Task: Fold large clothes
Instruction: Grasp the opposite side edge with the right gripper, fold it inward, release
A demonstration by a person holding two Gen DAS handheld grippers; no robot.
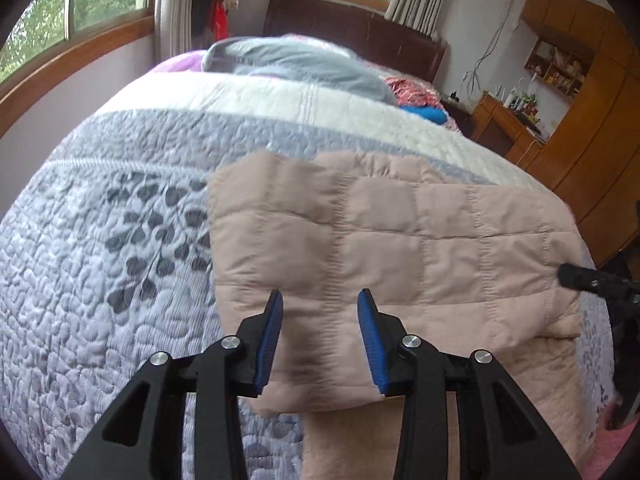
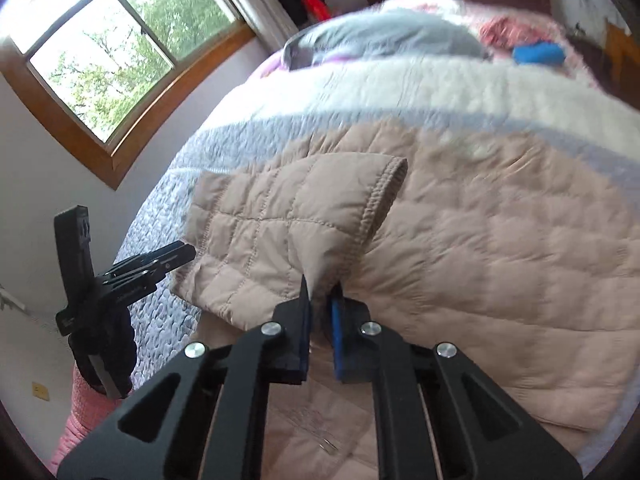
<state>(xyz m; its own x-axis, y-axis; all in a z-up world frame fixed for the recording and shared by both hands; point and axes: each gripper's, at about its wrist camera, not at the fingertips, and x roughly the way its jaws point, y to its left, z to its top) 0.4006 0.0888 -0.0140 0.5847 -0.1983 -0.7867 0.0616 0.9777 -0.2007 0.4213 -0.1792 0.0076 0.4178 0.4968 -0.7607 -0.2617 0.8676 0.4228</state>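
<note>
Right gripper (image 2: 320, 292), low in the middle of its own wrist view, pinches a fold of the beige quilted jacket (image 2: 460, 232) between its blue pads, the cloth rising in a small peak between the nearly closed fingers. From that pinch a sleeve (image 2: 280, 220) with a stitched cuff runs toward the upper centre of the frame and lies folded across the jacket's body. Only this view shows the left gripper (image 2: 176, 256) from outside: it sits at the left edge, its black fingers pointing at the jacket's left border, with a dark-gloved hand (image 2: 104, 356) under it and a pink sleeve below. Over in the left wrist view, the left gripper (image 1: 320, 300) stands spread, its blue pads apart above the jacket (image 1: 400, 240) with nothing between them. Here the jacket appears as a flat quilted panel filling the centre and right of the frame, lying on the grey leaf-patterned bedspread (image 1: 100, 240); the right gripper (image 1: 576, 276) shows only as a black tip at the right edge against the jacket's border. This view alone shows the wooden wardrobe (image 1: 592, 140) at the upper right and a cluttered desk beside it. Both views show a grey pillow (image 1: 296, 64) near the headboard.
</note>
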